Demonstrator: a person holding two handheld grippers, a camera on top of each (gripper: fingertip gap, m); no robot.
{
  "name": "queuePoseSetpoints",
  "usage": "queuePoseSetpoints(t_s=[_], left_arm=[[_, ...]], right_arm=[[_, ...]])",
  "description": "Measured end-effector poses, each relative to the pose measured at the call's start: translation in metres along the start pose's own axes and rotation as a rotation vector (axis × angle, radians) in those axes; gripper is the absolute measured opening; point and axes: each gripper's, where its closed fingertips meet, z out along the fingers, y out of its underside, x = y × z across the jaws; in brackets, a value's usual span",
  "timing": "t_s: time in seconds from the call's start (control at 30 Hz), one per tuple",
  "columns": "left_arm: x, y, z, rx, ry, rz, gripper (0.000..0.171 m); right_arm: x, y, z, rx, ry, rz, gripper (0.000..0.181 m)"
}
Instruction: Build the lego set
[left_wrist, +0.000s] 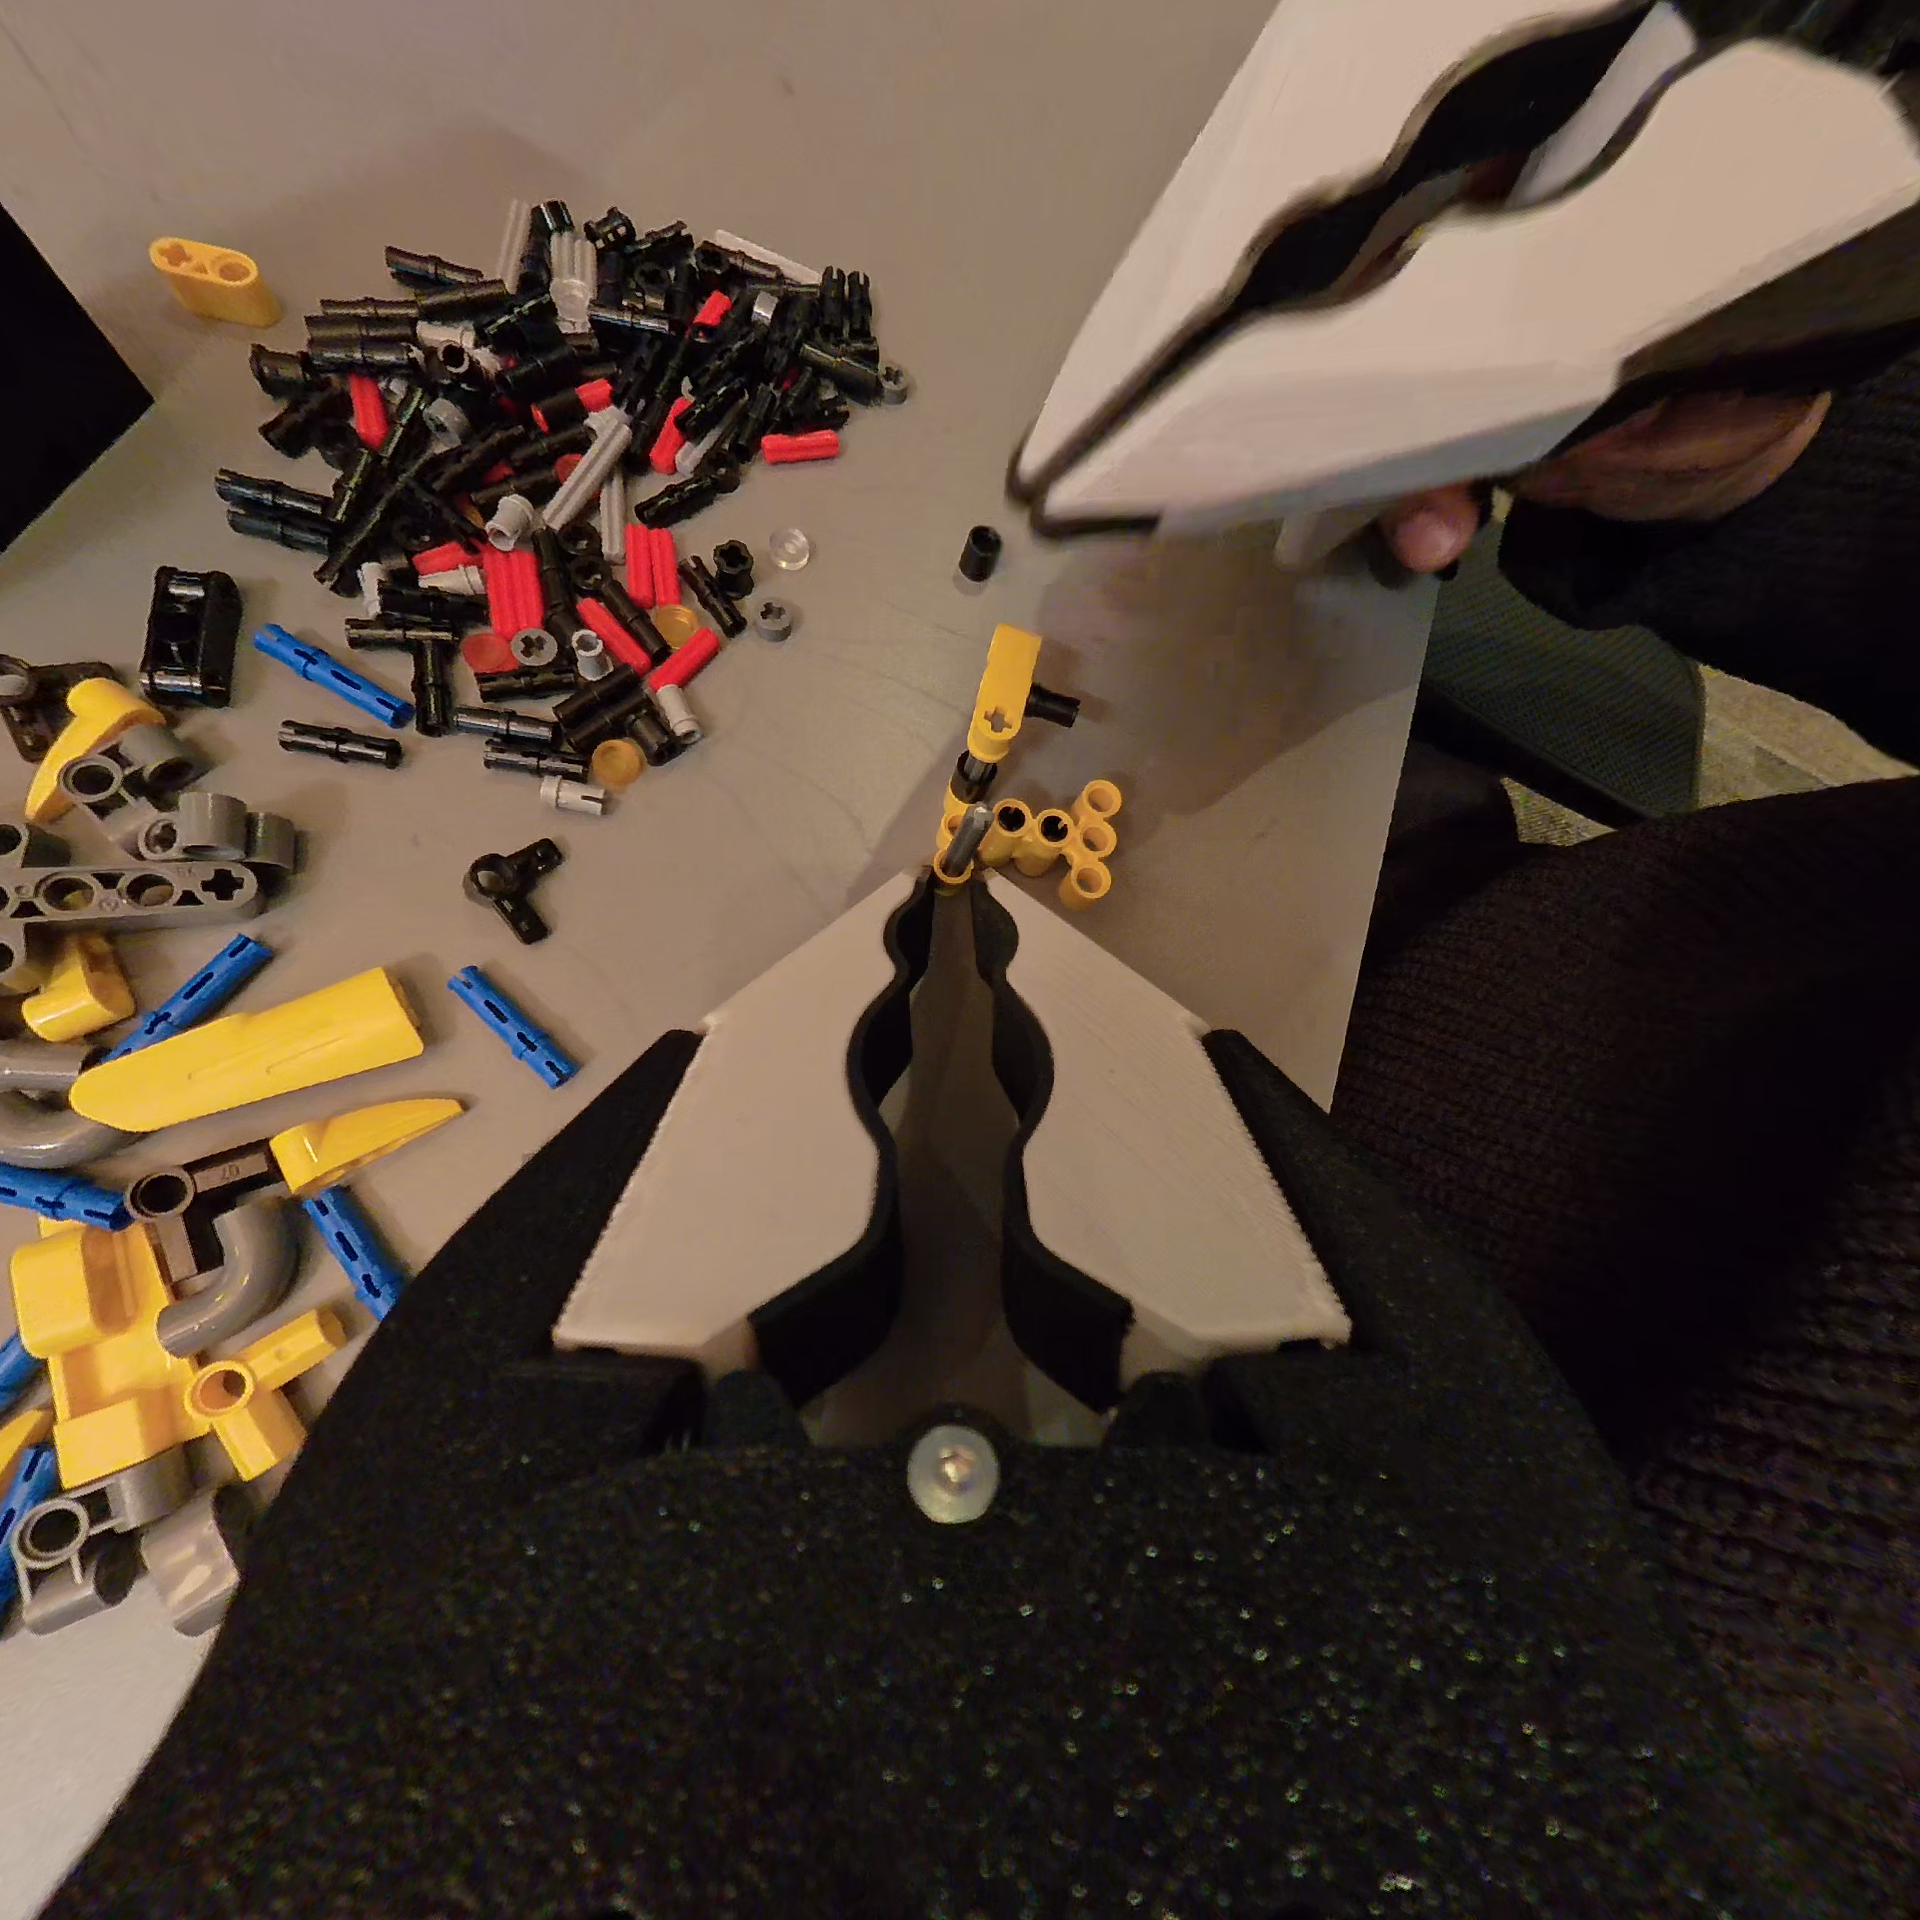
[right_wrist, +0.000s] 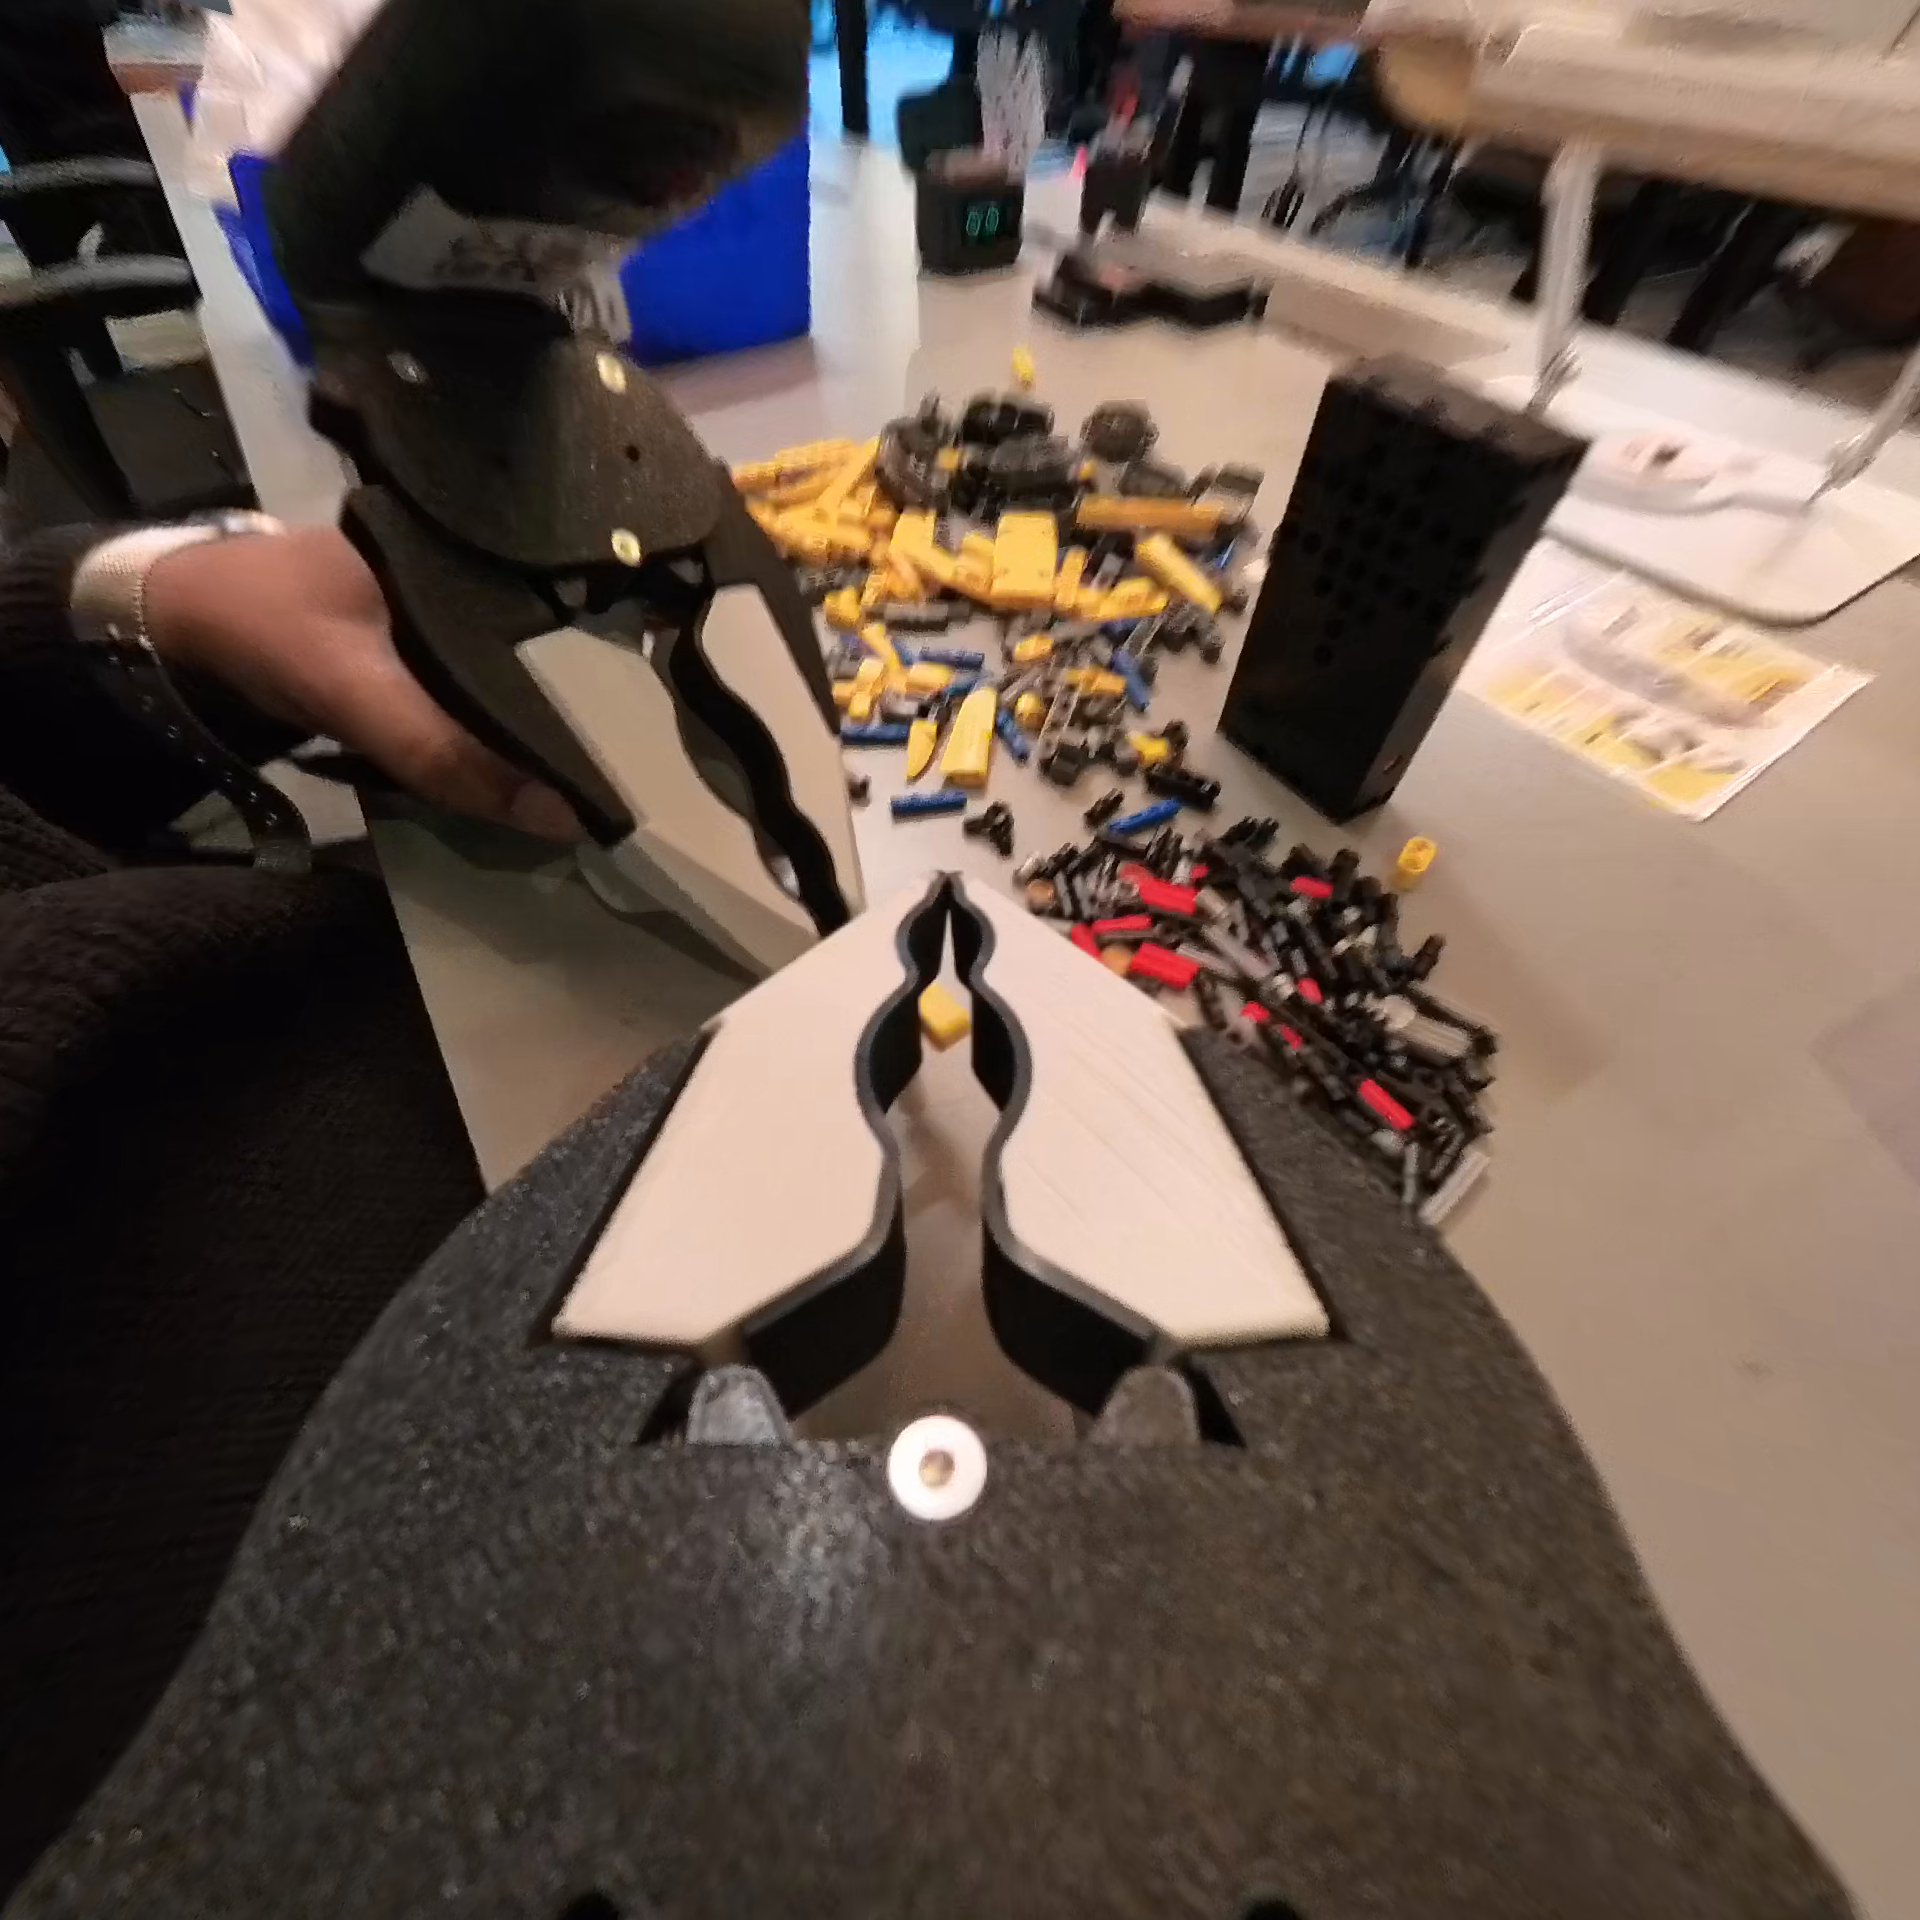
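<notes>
The jaws of the left gripper (left_wrist: 951, 883) pinch the small yellow brick build (left_wrist: 1023, 821), which sticks straight out ahead. The right gripper (left_wrist: 1029, 499), jaws closed and empty, hangs just beyond the build above the desk (left_wrist: 831, 135).

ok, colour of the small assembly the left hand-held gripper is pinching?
Mostly yellow, with a grey axle and black pins; clearest in the left wrist view.

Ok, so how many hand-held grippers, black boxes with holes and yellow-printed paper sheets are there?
Hand-held grippers: 2 (left pinching a yellow assembly, right)
Black box with holes: 1
Yellow-printed paper sheet: 1
Total: 4
</notes>
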Motion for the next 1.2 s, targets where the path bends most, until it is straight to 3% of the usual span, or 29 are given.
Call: queuePoseSetpoints(t_s=[0.1, 0.23, 0.67, 1.2], left_arm=[[0.0, 0.0, 0.0, 0.0, -0.002, 0.003, 0.007], [0.0, 0.0, 0.0, 0.0, 0.001, -0.001, 0.007], [0.0, 0.0, 0.0, 0.001, 0.014, -0.014, 0.007], [0.0, 0.0, 0.0, 0.0, 0.007, -0.006, 0.007]], right_arm=[[0.009, -0.014, -0.009, 0.089, 0.041, 0.004, 0.0], [0.003, -0.003, -0.006, -0.03, -0.042, 0.074, 0.0], [-0.006, 0.02, 0.004, -0.211, -0.116, 0.101, 0.0], [-0.009, 0.031, 0.007, -0.276, -0.152, 0.062, 0.0]])
